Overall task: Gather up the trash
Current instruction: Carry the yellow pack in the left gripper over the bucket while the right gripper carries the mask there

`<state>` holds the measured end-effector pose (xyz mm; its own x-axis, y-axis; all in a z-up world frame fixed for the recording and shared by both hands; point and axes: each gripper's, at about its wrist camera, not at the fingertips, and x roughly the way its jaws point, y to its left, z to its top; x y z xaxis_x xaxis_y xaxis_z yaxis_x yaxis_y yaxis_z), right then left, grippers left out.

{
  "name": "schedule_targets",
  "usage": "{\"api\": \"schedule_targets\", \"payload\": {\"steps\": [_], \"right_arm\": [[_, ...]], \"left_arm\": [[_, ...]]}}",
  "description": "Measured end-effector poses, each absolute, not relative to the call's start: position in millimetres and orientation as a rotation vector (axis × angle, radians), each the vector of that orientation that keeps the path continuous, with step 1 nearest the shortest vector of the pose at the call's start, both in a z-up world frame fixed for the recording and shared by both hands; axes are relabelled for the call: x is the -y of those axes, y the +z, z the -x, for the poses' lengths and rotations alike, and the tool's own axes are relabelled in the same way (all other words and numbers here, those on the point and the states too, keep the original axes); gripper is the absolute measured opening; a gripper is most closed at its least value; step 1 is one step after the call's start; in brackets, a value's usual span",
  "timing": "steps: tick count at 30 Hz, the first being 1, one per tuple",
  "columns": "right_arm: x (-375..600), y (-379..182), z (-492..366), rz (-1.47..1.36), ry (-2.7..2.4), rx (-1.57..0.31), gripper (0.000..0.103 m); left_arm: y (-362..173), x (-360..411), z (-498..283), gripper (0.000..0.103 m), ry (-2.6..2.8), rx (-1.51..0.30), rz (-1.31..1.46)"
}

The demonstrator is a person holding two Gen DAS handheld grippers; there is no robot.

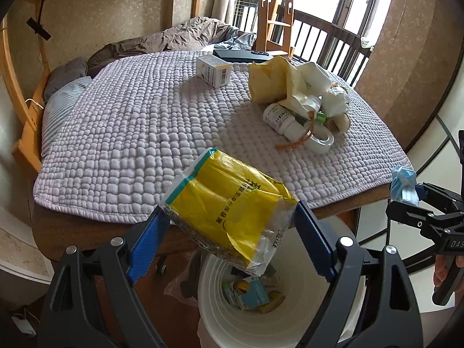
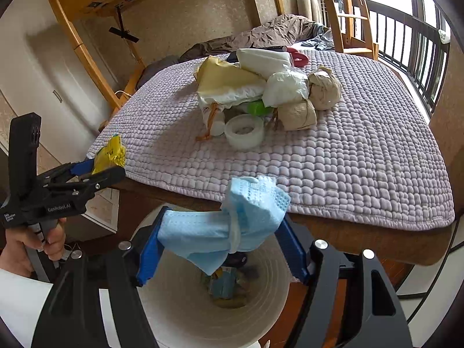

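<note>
Left tool [image 1: 229, 229] pinched on yellow packet [image 1: 229, 203], right tool [image 2: 223, 232] pinched on blue mask [image 2: 229, 229], both hung over white bin [image 1: 232, 319] beside the bed [image 1: 145, 116]. Risked mask's loose fold snagging a pad, missing bin on release.

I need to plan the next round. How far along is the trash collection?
Done: some trash already lies in the white bin. In hand: the left hand-held gripper holds a yellow packet and the right hand-held gripper a blue face mask, both over the bin. Left: the pile of wrappers and bottles and a small box on the bed.
</note>
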<state>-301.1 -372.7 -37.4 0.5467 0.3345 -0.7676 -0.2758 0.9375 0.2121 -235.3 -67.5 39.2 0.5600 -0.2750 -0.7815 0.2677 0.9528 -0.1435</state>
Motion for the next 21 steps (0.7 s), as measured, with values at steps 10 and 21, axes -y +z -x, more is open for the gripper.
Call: {"api": "schedule_targets", "payload": {"steps": [10, 21], "right_arm": [[370, -45, 311, -0.085, 0.381, -0.966, 0.069], [361, -53, 314, -0.086, 0.42, -1.013, 0.069]], "left_arm": [[34, 76, 248, 0.088, -0.387, -0.943, -0.002], [23, 86, 262, 0.088, -0.482, -0.985, -0.065]]}}
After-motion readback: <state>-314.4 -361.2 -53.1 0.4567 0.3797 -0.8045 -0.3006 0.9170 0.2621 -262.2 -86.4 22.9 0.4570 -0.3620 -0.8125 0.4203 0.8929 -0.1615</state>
